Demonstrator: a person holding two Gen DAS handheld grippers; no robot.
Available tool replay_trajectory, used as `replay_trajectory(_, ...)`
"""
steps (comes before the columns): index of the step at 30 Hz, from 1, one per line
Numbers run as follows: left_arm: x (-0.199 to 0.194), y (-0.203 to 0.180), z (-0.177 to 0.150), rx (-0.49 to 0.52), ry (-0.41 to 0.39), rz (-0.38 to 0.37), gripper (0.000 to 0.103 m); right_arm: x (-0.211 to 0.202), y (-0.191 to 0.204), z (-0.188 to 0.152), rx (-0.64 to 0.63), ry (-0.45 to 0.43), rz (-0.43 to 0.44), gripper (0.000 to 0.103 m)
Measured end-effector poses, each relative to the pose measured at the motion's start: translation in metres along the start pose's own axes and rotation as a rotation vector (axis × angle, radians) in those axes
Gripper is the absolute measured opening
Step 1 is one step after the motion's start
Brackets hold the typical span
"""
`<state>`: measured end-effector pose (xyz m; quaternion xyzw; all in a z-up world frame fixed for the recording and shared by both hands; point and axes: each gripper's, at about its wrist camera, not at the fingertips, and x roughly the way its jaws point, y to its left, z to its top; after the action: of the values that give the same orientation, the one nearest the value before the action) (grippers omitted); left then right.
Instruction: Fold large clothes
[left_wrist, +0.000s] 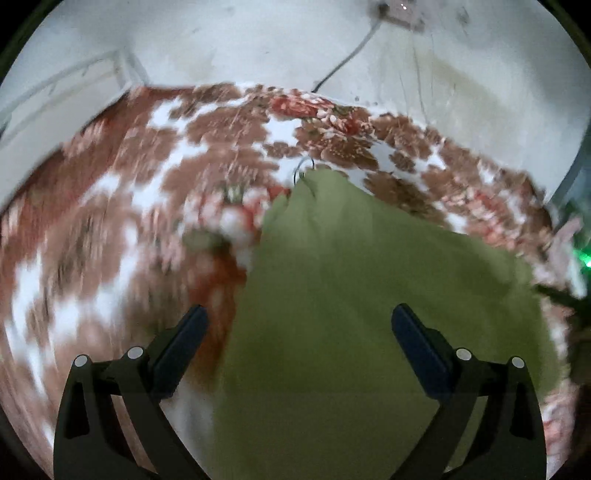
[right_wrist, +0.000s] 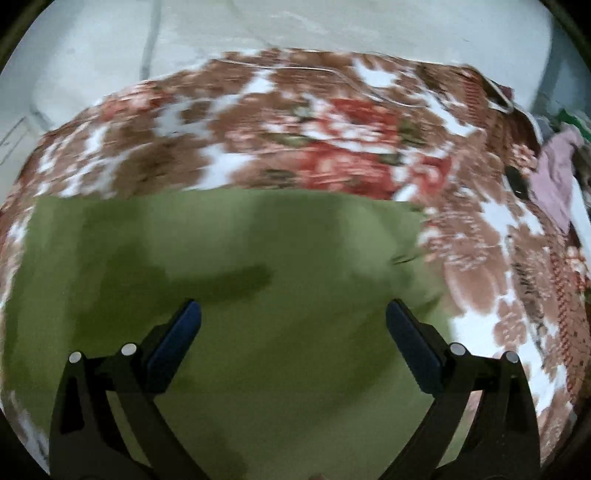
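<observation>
Left tool (left_wrist: 297, 321): fingers spread wide, nothing between them. Its right finger (left_wrist: 417, 343) sits over the green garment (left_wrist: 351, 295); its left finger sits over the floral blanket (left_wrist: 129, 206), just beside the garment's left edge. Whether either finger touches the cloth cannot be told.

Right tool (right_wrist: 293, 317): fingers likewise spread wide, gripping nothing. Both fingers stand over the green garment (right_wrist: 240, 258), which fills the view from 9 o'clock round to 3 o'clock below centre.

The garment lies on the floral blanket (right_wrist: 314, 140), a brown, red and white covering. In the left view the garment tapers to a point toward 12 o'clock and widens toward 6 o'clock. In the right view its far edge runs straight across, with blanket beyond it at 12 o'clock and at 3 o'clock.

A pale wall (left_wrist: 258, 40) stands at 12 o'clock, with a cable (left_wrist: 351, 55) hanging on it. A pile of clothing (right_wrist: 554, 173) lies at 2 o'clock in the right view. Both views are blurred.
</observation>
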<state>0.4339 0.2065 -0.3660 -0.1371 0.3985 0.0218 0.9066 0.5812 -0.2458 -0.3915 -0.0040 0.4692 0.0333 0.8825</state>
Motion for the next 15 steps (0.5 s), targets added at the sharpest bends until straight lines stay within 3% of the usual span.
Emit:
replay_trajectory(3,-0.019,0.012,-0.052,-0.142,0.035,-0.056,0.098,-0.013,0.035,-0.014,-0.013,0.020,0.053,0.098)
replay_trajectory(8,-0.011,0.019,-0.125,-0.294,0.087,-0.111,0.098,-0.012,0.075,-0.039,-0.016,0.077,0.079,0.098)
replay_trajectory(15,0.023,0.020,-0.167,-0.476,0.059,-0.255,0.098,-0.003,0.097,-0.063,-0.037,0.113,0.074,0.098)
